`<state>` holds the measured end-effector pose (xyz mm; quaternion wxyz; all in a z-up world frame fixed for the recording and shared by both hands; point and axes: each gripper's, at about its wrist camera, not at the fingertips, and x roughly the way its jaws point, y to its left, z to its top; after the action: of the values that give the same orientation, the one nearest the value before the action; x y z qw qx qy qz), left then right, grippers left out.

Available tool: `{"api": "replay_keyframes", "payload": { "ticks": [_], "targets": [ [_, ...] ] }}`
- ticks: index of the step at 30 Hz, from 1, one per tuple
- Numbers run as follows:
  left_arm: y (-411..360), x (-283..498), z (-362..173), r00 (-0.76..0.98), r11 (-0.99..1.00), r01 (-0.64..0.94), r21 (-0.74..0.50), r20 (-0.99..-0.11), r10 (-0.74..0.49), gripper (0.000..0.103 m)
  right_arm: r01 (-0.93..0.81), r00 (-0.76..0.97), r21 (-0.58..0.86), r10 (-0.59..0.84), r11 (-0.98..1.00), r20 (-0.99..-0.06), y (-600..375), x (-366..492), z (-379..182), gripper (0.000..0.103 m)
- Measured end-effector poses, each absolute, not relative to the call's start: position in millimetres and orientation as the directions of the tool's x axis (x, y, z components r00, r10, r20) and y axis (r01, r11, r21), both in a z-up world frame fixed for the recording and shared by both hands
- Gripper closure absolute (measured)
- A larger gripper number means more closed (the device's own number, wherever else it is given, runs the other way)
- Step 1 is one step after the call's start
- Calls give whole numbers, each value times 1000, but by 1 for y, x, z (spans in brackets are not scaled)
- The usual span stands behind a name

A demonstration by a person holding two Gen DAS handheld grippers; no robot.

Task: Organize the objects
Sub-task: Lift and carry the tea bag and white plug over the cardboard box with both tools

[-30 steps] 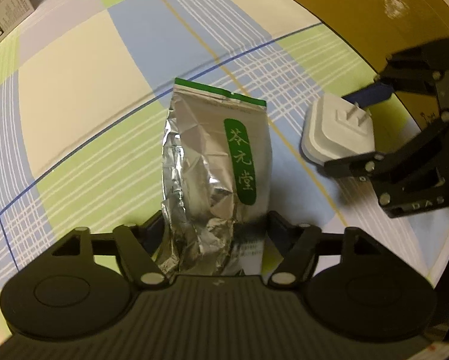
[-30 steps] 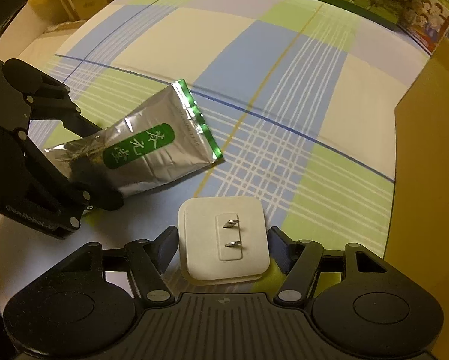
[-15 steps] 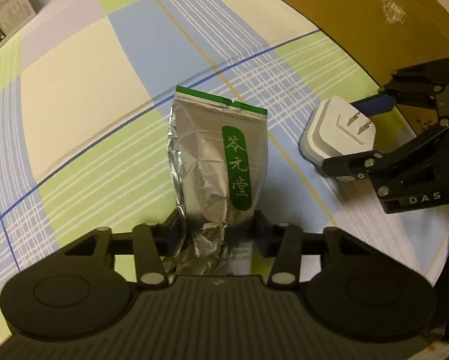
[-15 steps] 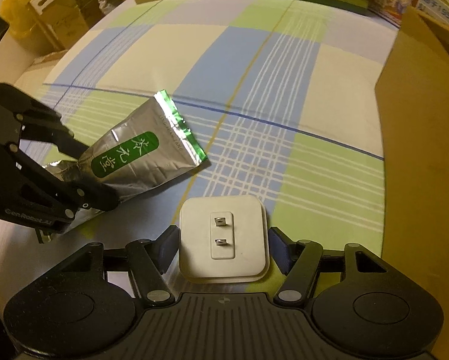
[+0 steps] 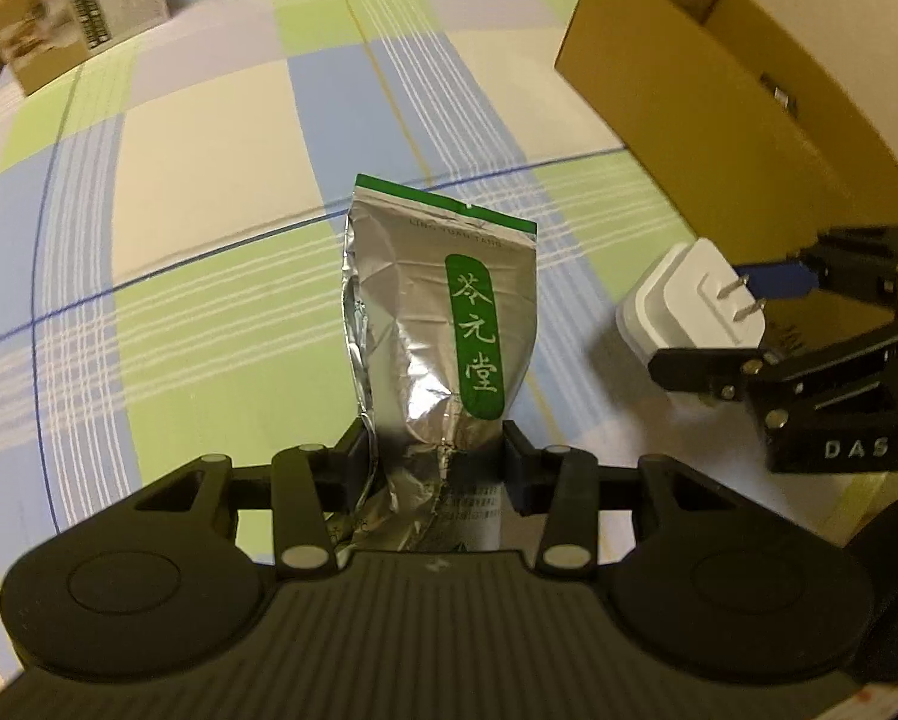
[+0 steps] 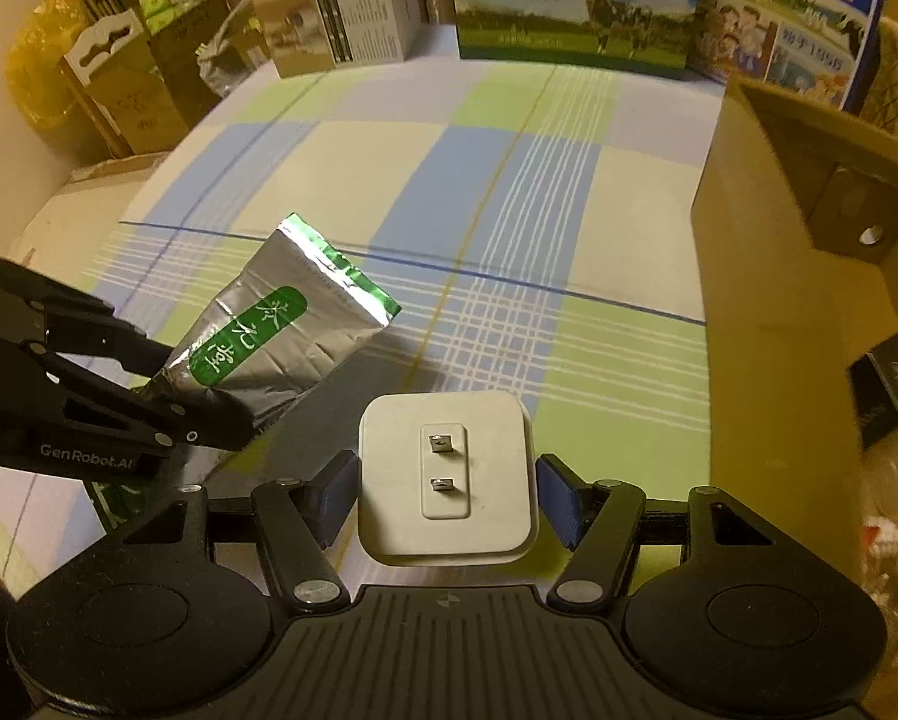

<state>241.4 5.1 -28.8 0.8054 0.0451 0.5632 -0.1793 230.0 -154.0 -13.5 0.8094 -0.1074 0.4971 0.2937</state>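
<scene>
A silver foil tea pouch [image 5: 443, 324] with a green label is held by its lower end in my left gripper [image 5: 437, 468], which is shut on it and lifts it above the checked cloth. It also shows in the right wrist view [image 6: 269, 348], tilted. A white plug adapter [image 6: 446, 468] with two prongs sits between the pads of my right gripper [image 6: 446, 495], which is shut on it and holds it above the cloth. The adapter shows in the left wrist view [image 5: 688, 312] too, right of the pouch.
An open brown cardboard box [image 6: 772, 276] stands at the right, also in the left wrist view [image 5: 718, 90]. Milk cartons [image 6: 574, 0] and a small printed box [image 6: 341, 18] line the far edge of the checked cloth [image 6: 478, 180]. Stacked boxes stand far left.
Both grippers have risen with their objects. My left gripper closed on the pouch and lifted it off the cloth. The cardboard box has come more into view.
</scene>
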Motion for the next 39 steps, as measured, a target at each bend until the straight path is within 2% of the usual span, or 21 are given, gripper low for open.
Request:
{"api": "replay_keyframes", "payload": {
  "ticks": [18, 39],
  "targets": [
    [2, 142, 33, 474, 958, 109, -265, -833, -284, 64, -534, 425, 133, 401, 835, -812, -190, 161, 42, 42],
    [-30, 114, 60, 541, 960, 104, -261, -795, -274, 64, -529, 479, 134, 426, 838, -768, -215, 137, 69, 42]
  ]
}}
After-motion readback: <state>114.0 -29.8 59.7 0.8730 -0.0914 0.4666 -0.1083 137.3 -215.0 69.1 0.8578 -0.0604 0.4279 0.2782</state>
